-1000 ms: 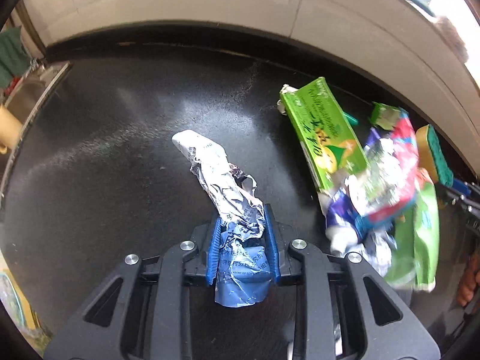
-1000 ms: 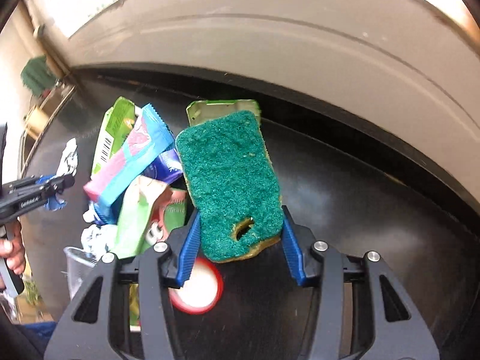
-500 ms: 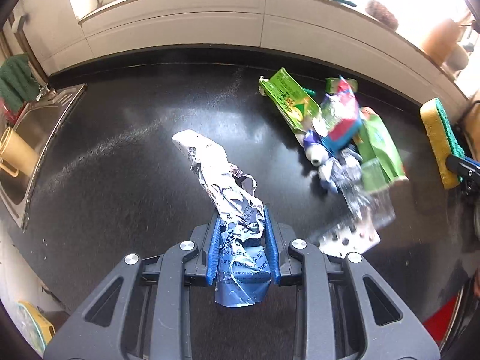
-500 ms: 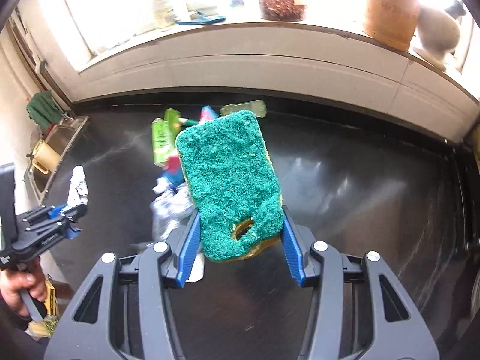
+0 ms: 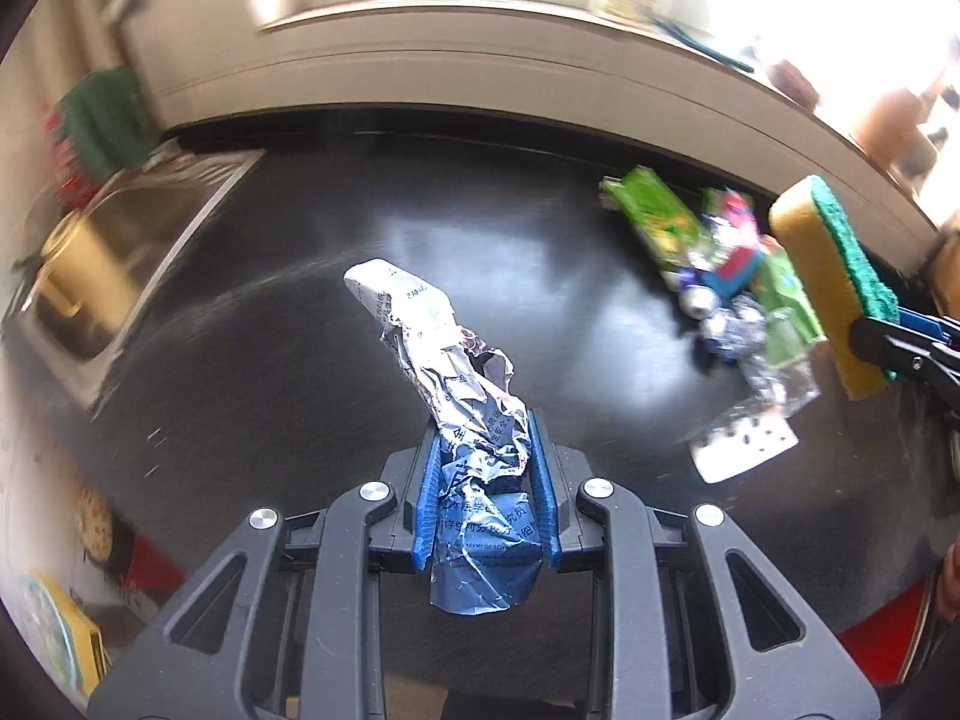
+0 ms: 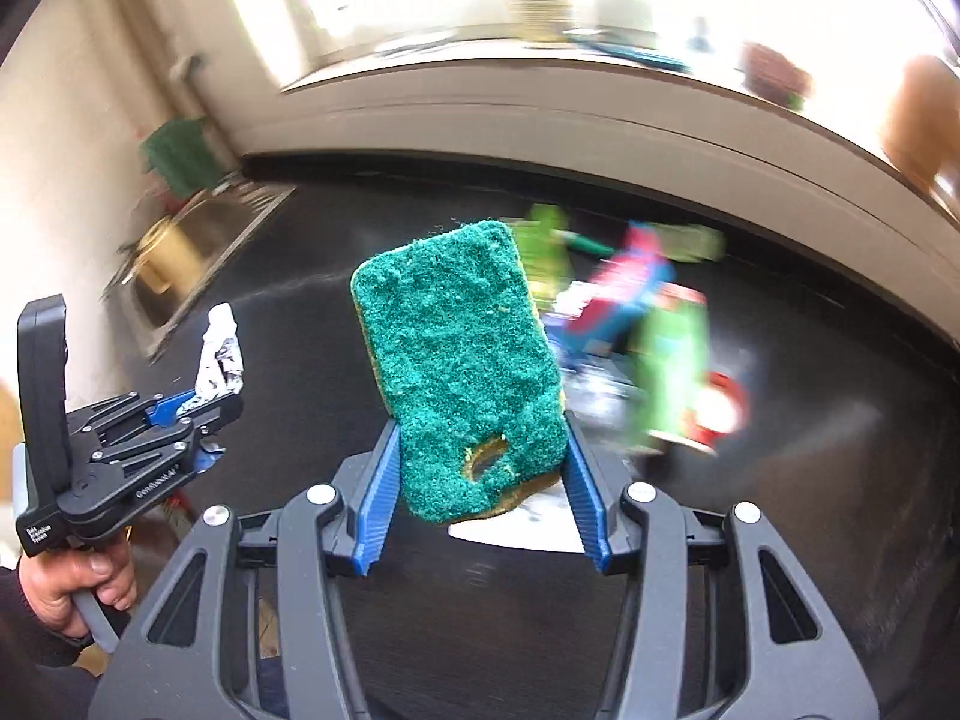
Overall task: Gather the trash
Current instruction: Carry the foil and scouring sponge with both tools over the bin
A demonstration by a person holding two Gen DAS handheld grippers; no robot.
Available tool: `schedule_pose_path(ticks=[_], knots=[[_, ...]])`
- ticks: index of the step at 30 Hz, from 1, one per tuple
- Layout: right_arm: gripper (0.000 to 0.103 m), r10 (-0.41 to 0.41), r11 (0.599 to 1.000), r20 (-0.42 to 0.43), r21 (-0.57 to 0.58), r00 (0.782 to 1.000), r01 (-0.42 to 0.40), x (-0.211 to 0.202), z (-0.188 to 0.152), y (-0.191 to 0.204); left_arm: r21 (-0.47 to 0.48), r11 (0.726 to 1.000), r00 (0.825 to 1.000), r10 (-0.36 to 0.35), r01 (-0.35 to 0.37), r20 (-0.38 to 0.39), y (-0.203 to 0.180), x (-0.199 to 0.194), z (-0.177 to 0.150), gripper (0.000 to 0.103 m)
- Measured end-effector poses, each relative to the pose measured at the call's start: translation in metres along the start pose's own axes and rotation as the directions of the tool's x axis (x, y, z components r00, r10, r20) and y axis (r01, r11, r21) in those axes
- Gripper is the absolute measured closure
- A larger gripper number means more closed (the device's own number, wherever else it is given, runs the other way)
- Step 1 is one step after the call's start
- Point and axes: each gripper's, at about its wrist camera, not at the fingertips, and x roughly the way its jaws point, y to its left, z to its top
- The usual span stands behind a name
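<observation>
My left gripper (image 5: 485, 450) is shut on a crumpled silver and blue foil wrapper (image 5: 444, 360) that sticks up and forward, held above the black counter (image 5: 300, 372). My right gripper (image 6: 479, 468) is shut on a worn green and yellow sponge (image 6: 456, 360) with a hole near its lower edge. The sponge also shows at the right of the left wrist view (image 5: 834, 276), and the left gripper with the foil at the left of the right wrist view (image 6: 204, 402). A pile of trash (image 5: 714, 264) lies on the counter: green packets, a red and blue wrapper, foil, a blister pack (image 5: 744, 450).
A steel sink (image 5: 138, 240) with a yellow mug (image 5: 78, 276) sits at the counter's left end. A beige wall ledge (image 5: 540, 78) runs behind the counter, with jars on the sill. A red-rimmed lid (image 6: 714, 414) lies by the trash pile.
Both grippers have pulled up and back from the counter with their loads still held. The trash pile now looks smaller and farther away. The frames are blurred by motion.
</observation>
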Motion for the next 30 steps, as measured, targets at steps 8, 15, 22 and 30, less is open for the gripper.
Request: schedule_pose_path(ticks=[8, 15, 22, 30], knots=[[0.053, 0.232, 0.939, -0.172, -0.219, 0.957, -0.267, 0.065, 0.005, 0.153, -0.247, 0.957, 0.988, 0.147, -0.151, -0.035, 0.117, -0.036, -0.076, 0.077], [0.053, 0.303, 0.833, -0.369, -0.345, 0.878, -0.433, 0.115, -0.027, 0.276, -0.442, 0.864, 0.970, 0.202, -0.241, -0.134, 0.201, -0.053, -0.163, 0.077], [0.052, 0.234, 0.776, -0.509, -0.415, 0.828, -0.475, 0.168, -0.075, 0.370, -0.559, 0.798, 0.971, 0.140, -0.226, -0.193, 0.259, -0.035, -0.236, 0.077], [0.050, 0.106, 0.731, -0.534, -0.530, 0.839, -0.430, 0.217, -0.118, 0.418, -0.627, 0.757, 0.975, 0.066, -0.186, -0.211, 0.298, 0.006, -0.282, 0.077]])
